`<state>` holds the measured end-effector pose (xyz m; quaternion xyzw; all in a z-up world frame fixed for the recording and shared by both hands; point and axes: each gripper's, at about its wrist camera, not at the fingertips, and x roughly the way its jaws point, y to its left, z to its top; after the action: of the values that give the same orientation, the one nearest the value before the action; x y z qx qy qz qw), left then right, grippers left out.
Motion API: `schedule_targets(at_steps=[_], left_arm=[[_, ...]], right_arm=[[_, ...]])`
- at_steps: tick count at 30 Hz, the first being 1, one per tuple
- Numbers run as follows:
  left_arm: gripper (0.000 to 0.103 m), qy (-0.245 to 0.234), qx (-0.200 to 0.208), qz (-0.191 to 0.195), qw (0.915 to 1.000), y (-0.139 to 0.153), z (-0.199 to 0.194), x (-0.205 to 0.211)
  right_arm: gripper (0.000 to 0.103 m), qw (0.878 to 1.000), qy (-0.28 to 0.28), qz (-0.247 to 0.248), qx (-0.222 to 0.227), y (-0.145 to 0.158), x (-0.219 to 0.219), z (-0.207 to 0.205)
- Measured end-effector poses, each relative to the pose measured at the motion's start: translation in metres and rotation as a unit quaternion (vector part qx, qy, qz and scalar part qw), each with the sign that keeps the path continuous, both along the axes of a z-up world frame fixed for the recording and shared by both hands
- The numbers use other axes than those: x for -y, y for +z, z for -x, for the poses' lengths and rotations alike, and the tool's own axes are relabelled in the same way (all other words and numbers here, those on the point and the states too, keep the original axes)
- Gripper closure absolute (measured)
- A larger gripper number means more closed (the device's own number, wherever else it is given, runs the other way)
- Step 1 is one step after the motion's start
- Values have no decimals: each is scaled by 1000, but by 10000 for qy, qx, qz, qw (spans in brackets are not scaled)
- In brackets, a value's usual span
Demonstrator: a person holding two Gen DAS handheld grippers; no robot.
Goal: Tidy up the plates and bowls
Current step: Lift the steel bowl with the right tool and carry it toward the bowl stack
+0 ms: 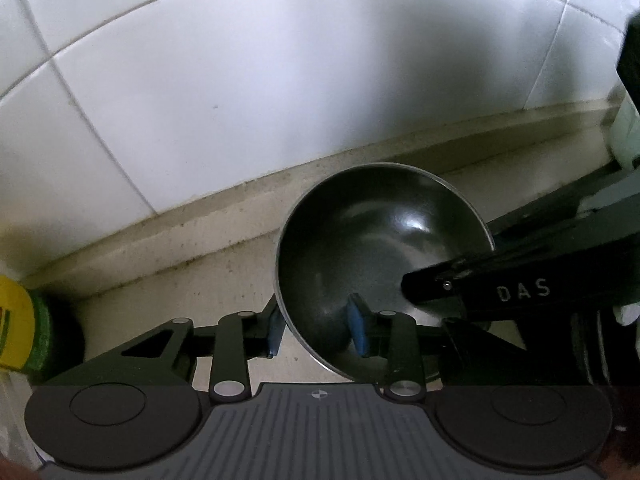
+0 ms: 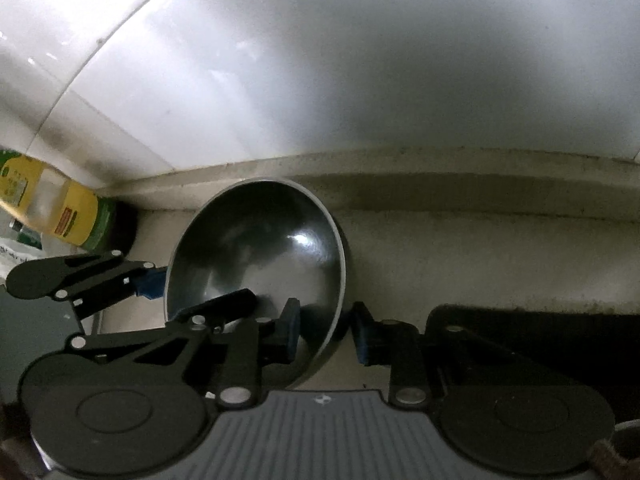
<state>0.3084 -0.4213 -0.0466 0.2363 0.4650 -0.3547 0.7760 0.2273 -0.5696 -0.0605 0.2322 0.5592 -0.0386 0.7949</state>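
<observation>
- Left wrist view: one dark bowl [image 1: 380,248] sits on the pale desk [image 1: 192,264], close to the white tiled wall [image 1: 240,80].
- The left tool [image 1: 316,328] is clamped on the bowl's near rim, one blue pad [image 1: 275,330] outside the wall, the other inside, the rim pinched between them.
- From the right edge of this view the right tool [image 1: 432,280] reaches in, one black finger lying inside the bowl.
- One yellow bottle with a green band [image 1: 24,320] stands at the far left, well apart from the bowl.
- Right wrist view: the same single bowl [image 2: 264,248], glossy inside with one bright glint, rests on the desk [image 2: 480,248] just below the wall's foot.
- The right tool [image 2: 326,334] straddles the bowl's right rim, jaws narrow, one pad [image 2: 292,330] inside, the other outside; it grips the rim.
- The left tool [image 2: 158,280] shows at the left, a blue pad against the bowl's outer wall.
- One yellow bottle [image 2: 60,208] leans at the left; one dark mat [image 2: 540,340] lies at the right.
</observation>
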Motion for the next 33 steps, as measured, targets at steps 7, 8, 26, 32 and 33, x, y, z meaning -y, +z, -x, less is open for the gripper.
schedule_targets(at_steps=[7, 8, 26, 32, 33], left_arm=[[62, -52, 347, 171, 9992, 30, 13, -14], [61, -59, 386, 193, 9991, 36, 15, -18], [60, -132, 697, 363, 9968, 81, 93, -86], [60, -163, 552, 255, 9980, 76, 105, -98], [60, -176, 530, 236, 9982, 73, 105, -99]], right_arm=[[81, 9999, 38, -8, 163, 20, -7, 11], [81, 9998, 60, 10, 192, 26, -9, 13], [81, 9977, 455, 301, 410, 109, -92, 77], [81, 9978, 537, 304, 244, 107, -107, 94], [81, 9978, 554, 309, 210, 106, -110, 98]])
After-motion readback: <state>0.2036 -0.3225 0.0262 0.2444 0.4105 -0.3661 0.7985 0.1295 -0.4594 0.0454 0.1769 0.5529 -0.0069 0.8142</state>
